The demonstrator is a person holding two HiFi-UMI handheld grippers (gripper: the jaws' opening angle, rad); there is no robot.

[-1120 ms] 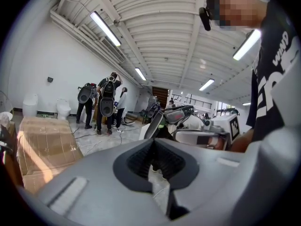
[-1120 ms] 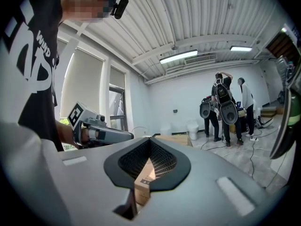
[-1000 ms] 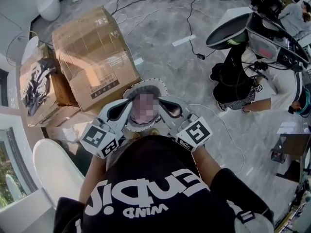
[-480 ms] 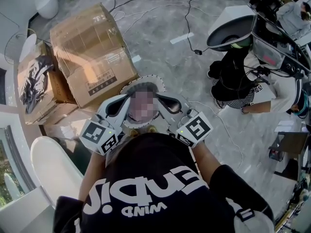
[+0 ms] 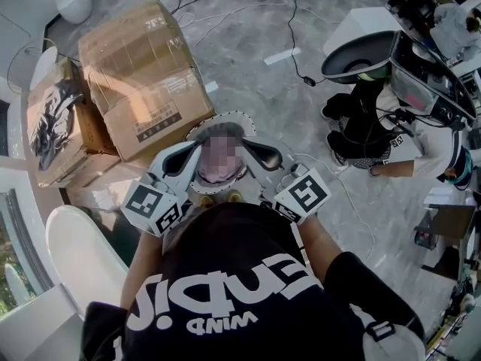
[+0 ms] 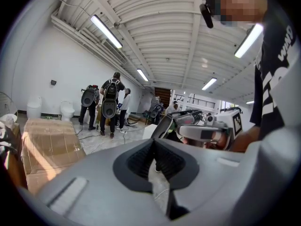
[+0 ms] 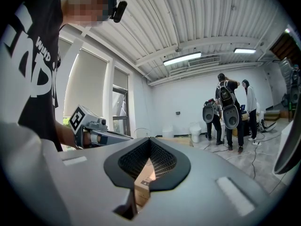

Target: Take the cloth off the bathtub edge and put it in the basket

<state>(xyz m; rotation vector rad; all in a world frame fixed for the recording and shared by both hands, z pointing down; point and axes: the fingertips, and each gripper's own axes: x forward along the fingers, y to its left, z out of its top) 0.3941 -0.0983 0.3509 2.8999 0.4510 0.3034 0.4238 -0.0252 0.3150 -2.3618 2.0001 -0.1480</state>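
No cloth shows in any view. Both grippers are held level in front of the person's chest, side by side. In the head view my left gripper (image 5: 197, 149) and right gripper (image 5: 252, 149) point away from the body, their marker cubes near the black shirt. The left gripper (image 6: 154, 142) has its jaws closed with nothing between them. So does the right gripper (image 7: 149, 140). A round thing with a scalloped white rim (image 5: 219, 120) lies under the tips, partly behind a mosaic patch; I cannot tell whether it is the basket. A white rounded fixture (image 5: 75, 258) sits at lower left.
Large cardboard boxes (image 5: 143, 77) stand ahead on the left. A crouched person (image 5: 368, 134) and equipment are on the right, and cables (image 5: 297, 43) run over the grey floor. Several standing people with backpacks (image 6: 110, 102) and white toilets (image 6: 34, 108) are farther off.
Both grippers have edged slightly up and away from the body, still side by side. Their jaws stay closed and empty.
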